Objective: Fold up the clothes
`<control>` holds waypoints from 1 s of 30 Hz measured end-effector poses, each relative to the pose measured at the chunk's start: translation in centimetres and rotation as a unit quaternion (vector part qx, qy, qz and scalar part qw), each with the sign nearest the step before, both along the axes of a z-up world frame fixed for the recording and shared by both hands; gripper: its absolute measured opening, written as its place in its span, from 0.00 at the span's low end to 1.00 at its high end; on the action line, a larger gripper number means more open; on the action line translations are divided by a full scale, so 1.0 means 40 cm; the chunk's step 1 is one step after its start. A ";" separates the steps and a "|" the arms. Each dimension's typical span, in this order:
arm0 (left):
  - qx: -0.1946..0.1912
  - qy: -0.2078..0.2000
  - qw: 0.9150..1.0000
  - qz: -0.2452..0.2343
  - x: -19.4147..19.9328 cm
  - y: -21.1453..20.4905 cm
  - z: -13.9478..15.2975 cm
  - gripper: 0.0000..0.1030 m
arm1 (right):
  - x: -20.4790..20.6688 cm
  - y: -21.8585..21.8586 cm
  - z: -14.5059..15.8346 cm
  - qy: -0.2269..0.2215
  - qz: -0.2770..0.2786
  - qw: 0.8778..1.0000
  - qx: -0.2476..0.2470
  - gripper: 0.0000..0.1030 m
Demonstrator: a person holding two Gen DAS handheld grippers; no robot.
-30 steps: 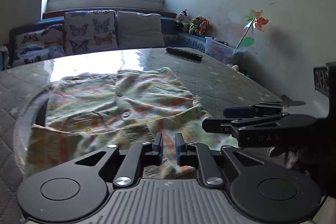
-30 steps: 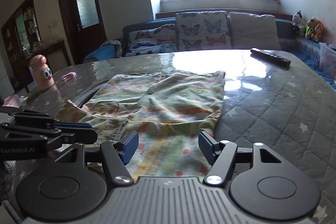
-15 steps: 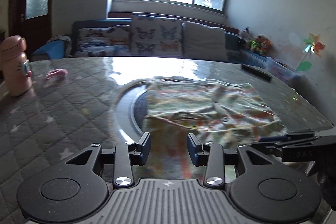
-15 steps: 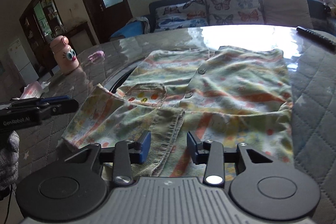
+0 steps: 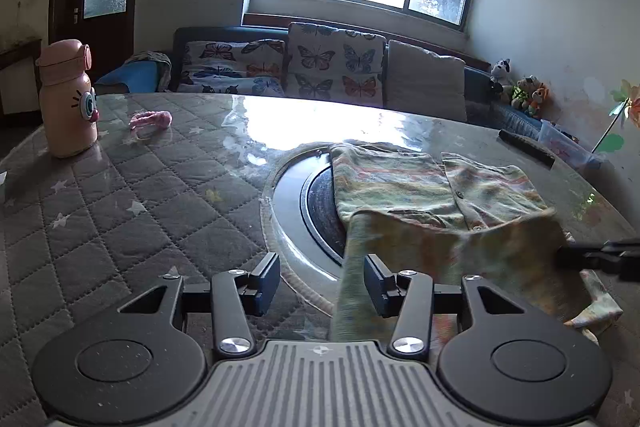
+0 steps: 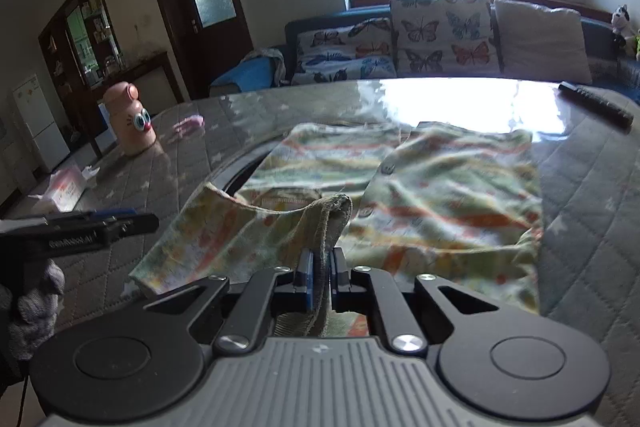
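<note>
A pale green shirt with orange stripes and buttons lies spread on the quilted table. My right gripper is shut on a folded hem of the shirt, and that hem rises in a ridge in front of the pads. In the left wrist view the right gripper pokes in from the right edge with cloth draped from it. My left gripper is opening at the shirt's near left edge. A strip of cloth lies between its jaws beside the right finger, unpressed. The left gripper also shows at the left of the right wrist view.
A pink cartoon bottle and a small pink item stand at the table's left. A dark remote lies at the far right. A round inset plate sits under the shirt's left side. A sofa with butterfly cushions runs behind the table.
My left gripper has swung left to the shirt's edge and its jaws have widened. My right gripper's jaws have closed on the hem and raised it.
</note>
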State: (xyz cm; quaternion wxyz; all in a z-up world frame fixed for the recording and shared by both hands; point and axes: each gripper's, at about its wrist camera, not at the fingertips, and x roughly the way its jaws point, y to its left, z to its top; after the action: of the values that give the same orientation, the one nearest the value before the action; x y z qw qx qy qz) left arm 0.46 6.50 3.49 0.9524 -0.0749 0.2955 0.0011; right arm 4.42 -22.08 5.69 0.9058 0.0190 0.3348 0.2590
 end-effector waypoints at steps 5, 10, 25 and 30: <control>0.003 0.007 1.000 -0.004 0.010 -0.012 -0.010 0.51 | -0.005 -0.055 0.038 -0.014 -0.028 1.000 -0.003 0.07; 0.020 0.020 1.000 -0.014 0.025 -0.027 -0.023 0.51 | 0.012 -0.082 -0.002 0.007 -0.053 0.999 -0.012 0.07; 0.091 0.026 0.993 -0.066 0.116 -0.088 -0.031 0.51 | 0.038 -0.083 -0.059 0.021 -0.073 0.997 -0.029 0.07; 0.117 0.045 0.988 -0.092 0.125 -0.113 -0.080 0.51 | 0.044 -0.090 -0.067 0.026 -0.074 0.996 -0.031 0.07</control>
State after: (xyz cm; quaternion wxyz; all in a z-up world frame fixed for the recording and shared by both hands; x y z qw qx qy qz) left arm 5.47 1.98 0.29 0.9365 0.0643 0.3413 -0.0484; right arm 6.18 -25.66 2.99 0.9137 0.0228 0.3637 0.1802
